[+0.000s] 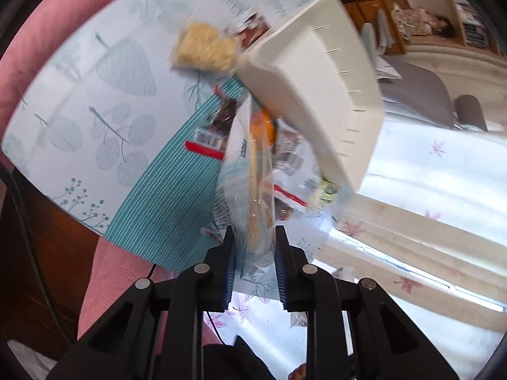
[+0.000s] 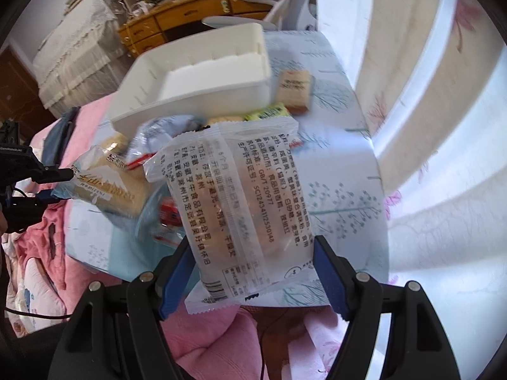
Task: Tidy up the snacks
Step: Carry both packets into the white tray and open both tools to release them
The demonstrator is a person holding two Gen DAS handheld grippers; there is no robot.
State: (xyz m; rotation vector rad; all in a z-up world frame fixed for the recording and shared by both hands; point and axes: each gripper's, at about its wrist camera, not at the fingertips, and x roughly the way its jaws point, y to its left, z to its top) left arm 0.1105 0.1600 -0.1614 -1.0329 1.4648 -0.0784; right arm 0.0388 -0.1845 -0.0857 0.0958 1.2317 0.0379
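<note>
Each wrist camera looks steeply down along its hand-held gripper, close above the surface (image 1: 79, 101); both views share the white bin (image 1: 317, 72) (image 2: 196, 72).

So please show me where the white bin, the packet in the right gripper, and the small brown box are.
white bin (image 2: 202, 72): right wrist view, on its inner floor.
packet in the right gripper (image 2: 240, 202): right wrist view, on the printed back of the wrapper.
small brown box (image 2: 293, 90): right wrist view, on its top face.

bin (image 2: 202, 63): white, open, empty, on the counter
printed pack (image 2: 250, 209): clear wrapper, black text, raised above the counter
thin pack (image 1: 256, 196): clear, seen edge-on, raised
loose snacks (image 2: 269, 112): scattered beside the bin
</note>
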